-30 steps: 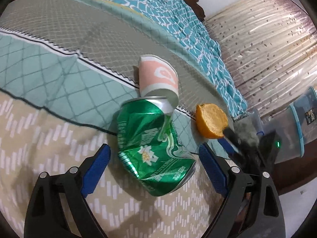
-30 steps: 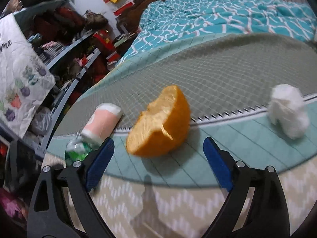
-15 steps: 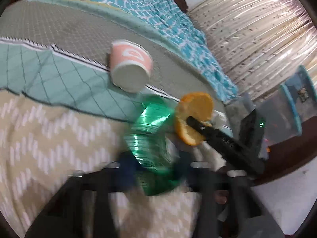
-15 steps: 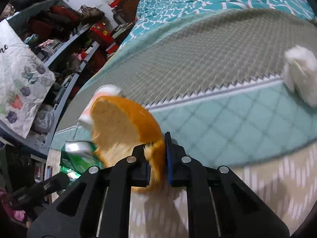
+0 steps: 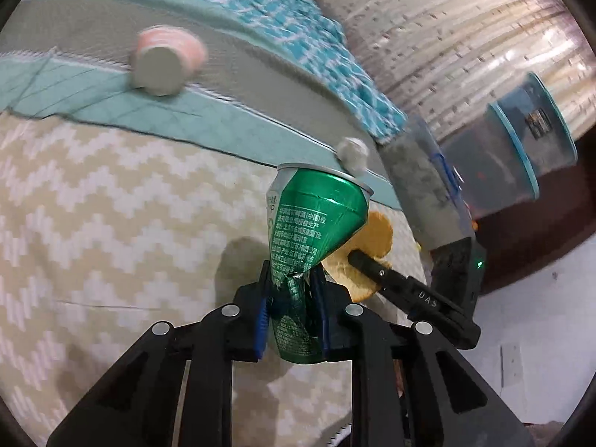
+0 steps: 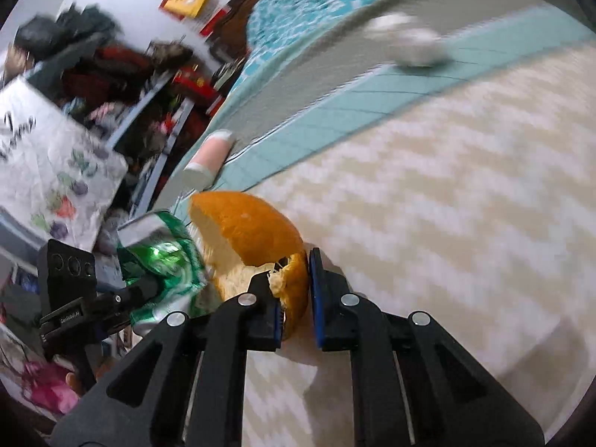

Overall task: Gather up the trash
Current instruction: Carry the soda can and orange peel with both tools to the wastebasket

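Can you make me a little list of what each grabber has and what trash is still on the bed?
left gripper: shut on the can, crushed and green, lifted off the bed
right gripper: shut on the orange peel, next to the can
still on bed: pink cup on its side; white tissue wad
bin: cannot tell

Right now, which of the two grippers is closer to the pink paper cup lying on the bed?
Hard to say; perhaps the left. The left gripper, clamped on the green can, and the right gripper, holding the orange peel, sit side by side, both well short of the cup.
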A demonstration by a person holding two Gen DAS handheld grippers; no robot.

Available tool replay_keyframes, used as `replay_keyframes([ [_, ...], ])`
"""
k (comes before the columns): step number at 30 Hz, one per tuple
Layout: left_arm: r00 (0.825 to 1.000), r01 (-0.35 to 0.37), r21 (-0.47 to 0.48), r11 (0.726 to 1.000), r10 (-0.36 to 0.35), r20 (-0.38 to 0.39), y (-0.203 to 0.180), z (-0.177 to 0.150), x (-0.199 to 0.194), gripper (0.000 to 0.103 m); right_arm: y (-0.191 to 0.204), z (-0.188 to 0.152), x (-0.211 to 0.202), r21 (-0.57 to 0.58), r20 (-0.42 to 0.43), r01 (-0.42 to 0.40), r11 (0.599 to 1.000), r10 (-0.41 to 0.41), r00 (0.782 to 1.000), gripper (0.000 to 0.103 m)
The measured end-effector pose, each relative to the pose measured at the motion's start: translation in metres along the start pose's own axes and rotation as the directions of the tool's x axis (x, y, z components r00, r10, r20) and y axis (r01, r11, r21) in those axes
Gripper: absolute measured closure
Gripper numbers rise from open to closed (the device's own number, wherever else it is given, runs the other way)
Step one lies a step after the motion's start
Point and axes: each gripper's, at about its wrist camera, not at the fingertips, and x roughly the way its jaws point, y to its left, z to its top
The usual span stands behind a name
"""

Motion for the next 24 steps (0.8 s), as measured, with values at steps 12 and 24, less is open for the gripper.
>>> replay_keyframes([
  [12, 0.963, 0.069, 0.247, 0.967, 0.0, -0.27, -0.117, -0.026, 0.123, 0.085, -0.11, -0.004, -0.13, 0.244, 0.252, 0.033, 0.969, -0.096, 0.963, 0.089],
  [24, 0.913, 0.228, 0.403, 0.886, -0.051, -0.405, -0.257, -0.006, 0.239, 0.085, -0.201, 0.021, -0.251, 0.376, 0.476, 0.065, 0.924, -0.253, 0.842, 0.089],
])
